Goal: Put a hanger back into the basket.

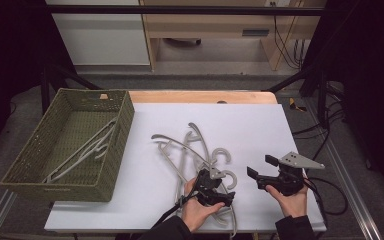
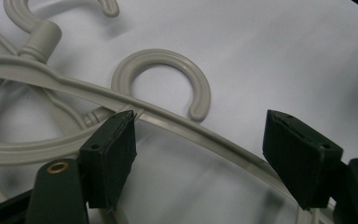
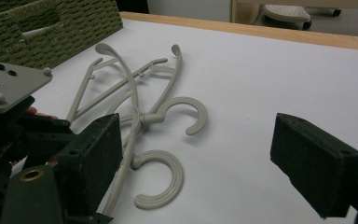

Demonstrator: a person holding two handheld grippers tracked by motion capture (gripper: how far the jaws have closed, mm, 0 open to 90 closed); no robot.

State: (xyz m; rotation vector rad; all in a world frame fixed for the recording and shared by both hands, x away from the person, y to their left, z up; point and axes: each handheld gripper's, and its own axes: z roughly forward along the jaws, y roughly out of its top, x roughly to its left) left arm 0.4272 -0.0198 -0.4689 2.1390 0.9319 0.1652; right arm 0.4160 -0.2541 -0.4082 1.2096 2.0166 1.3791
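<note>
A tangle of grey plastic hangers (image 1: 190, 147) lies on the white table sheet (image 1: 240, 120). My left gripper (image 1: 219, 186) is low over the near end of the pile. In the left gripper view its jaws (image 2: 200, 126) stand open, with one hanger's arm (image 2: 205, 133) running across between them on the sheet; the left pad (image 2: 114, 154) overlaps that arm and a hook (image 2: 168, 77) curls just beyond. My right gripper (image 1: 261, 166) is held to the right of the pile, open with nothing between its jaws (image 3: 196, 135). The hangers (image 3: 135, 93) lie ahead of it.
A green woven basket (image 1: 125, 120) stands at the table's left with a few grey hangers (image 1: 87, 147) inside. The left gripper's grey plate (image 3: 9, 81) shows at the left of the right gripper view, with the basket (image 3: 51, 28) behind. White sheet lies bare to the right.
</note>
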